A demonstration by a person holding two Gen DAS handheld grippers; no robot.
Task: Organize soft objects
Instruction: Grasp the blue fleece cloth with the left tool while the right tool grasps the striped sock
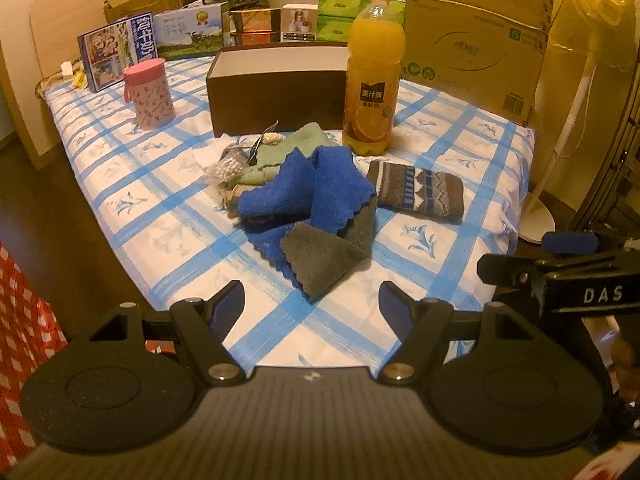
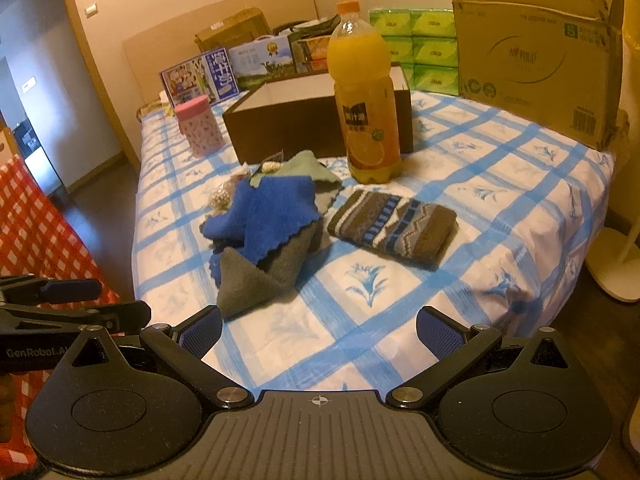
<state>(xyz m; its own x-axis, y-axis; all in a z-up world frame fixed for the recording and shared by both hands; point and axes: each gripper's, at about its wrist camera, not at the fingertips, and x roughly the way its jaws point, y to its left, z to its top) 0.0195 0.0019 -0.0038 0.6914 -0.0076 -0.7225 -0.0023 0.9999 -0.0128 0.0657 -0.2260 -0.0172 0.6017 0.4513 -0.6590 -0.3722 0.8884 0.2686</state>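
Blue-and-grey cloth [image 1: 316, 216] lies crumpled near the front middle of the bed [image 1: 452, 264], one grey corner folded toward the cameras; judged light, limp and non-slippery, it should bunch rather than lift flat, so the raised fold or the free grey corner is the likely place to take hold; just behind it, touching, lie a pale green cloth [image 1: 298, 142] and some small pale beaded items, too small to identify; beside it on the right, apart, lies a folded patterned knit piece [image 1: 416, 192], thicker and probably firmer to pinch along an edge; an open brown box [image 1: 276, 96] stands behind the pile, seemingly empty, a likely destination; an orange juice bottle [image 1: 374, 72] stands upright just before the box's right end, close enough to be knocked over; a pink cup [image 1: 149, 94] stands to the left; left claw [image 1: 311, 306] and right claw [image 2: 319, 330] both hover short of the pile, fingers apart, holding nothing.
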